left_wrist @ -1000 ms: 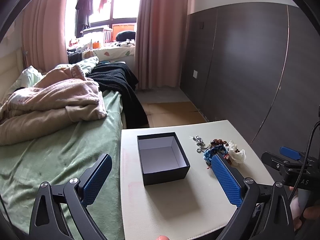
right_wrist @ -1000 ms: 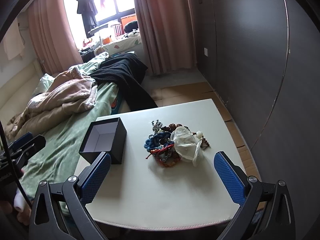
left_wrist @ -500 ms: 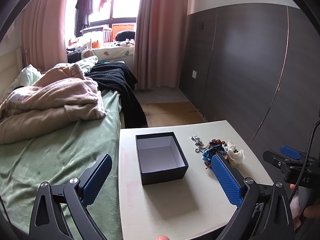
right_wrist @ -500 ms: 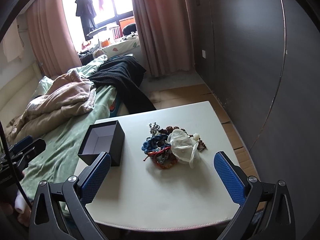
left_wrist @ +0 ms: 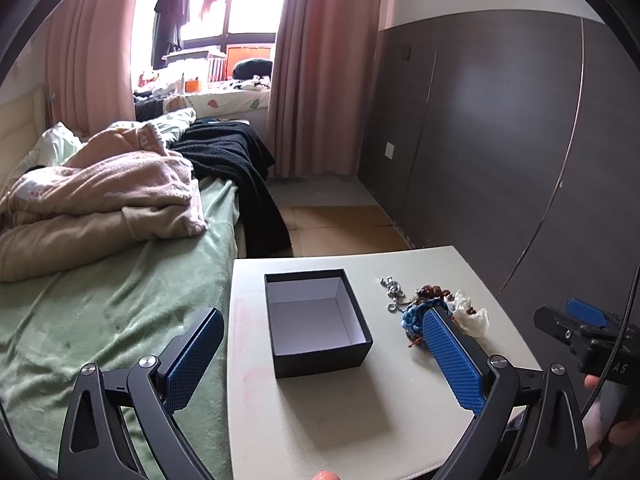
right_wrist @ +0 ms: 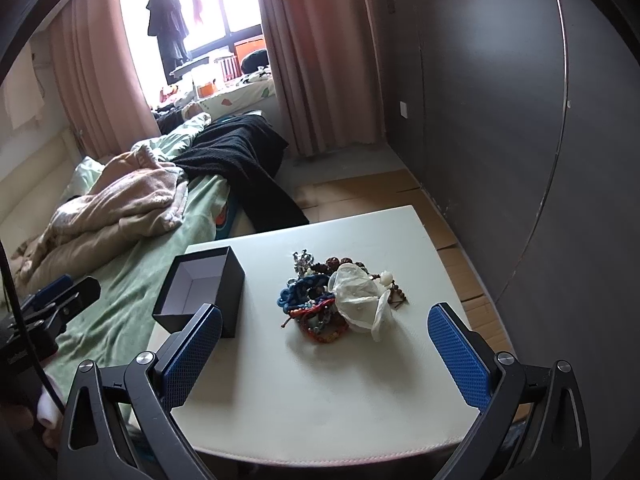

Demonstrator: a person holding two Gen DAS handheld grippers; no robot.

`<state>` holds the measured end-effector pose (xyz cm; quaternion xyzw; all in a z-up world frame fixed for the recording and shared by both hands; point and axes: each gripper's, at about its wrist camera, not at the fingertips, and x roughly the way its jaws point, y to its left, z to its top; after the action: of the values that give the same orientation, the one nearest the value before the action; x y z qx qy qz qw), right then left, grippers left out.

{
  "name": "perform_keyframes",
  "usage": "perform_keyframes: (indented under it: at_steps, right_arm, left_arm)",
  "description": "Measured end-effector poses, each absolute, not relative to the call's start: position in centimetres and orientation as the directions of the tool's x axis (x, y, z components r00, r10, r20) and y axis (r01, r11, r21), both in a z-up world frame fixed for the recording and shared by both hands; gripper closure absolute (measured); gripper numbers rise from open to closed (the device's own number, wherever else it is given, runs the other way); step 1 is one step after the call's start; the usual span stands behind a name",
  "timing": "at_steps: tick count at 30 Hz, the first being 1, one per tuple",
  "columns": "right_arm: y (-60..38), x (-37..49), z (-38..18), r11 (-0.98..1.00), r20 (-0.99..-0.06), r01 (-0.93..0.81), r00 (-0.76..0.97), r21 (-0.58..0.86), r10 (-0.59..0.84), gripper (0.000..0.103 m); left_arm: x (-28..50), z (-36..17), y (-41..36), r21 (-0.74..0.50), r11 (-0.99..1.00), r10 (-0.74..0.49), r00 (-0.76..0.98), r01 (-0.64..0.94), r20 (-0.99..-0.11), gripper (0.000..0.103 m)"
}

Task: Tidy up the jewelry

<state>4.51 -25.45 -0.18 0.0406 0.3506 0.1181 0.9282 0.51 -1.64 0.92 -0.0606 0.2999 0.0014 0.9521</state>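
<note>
The right wrist view is drawing back and up from the heap of tangled bracelets and beads [right_wrist: 338, 300], shrinking it on the white table [right_wrist: 360, 392].

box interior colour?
White inside the box, black outside; nothing in it. Clearest in the left wrist view.

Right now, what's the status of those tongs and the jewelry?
Both tongs, left and right, open, empty. Jewelry pile untouched beside the empty black box. Nothing in the way.

Window [left_wrist: 224, 8] blown out, fisheye edges, maybe soft
</note>
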Motion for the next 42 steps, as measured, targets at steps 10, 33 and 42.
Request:
perform_keyframes:
  at_steps: [10, 33, 42]
  right_arm:
    - [-26.8, 6.1, -0.5, 0.968, -0.662, -0.162, 0.707, 0.19, 0.248, 0.0]
    - [-33.9, 13.3, -7.0, 0.848, -0.743, 0.086, 0.533, 0.523, 0.405, 0.02]
    - [-31.3, 15.9, -10.1, 0.838, -0.781, 0.096, 0.43, 0.538, 0.452, 0.03]
  left_arm:
    - [3.0, 0.5, -2.8, -0.172, 0.985, -0.088, 0.816, -0.014, -0.571, 0.003]
    - [10.1, -4.2, -9.1, -0.239, 0.96, -0.269, 0.7, 0.144, -0.661, 0.036]
    - [11.4, -6.0, -10.3, -0.245, 0.953, -0.303, 0.63, 0.18, -0.715, 0.049]
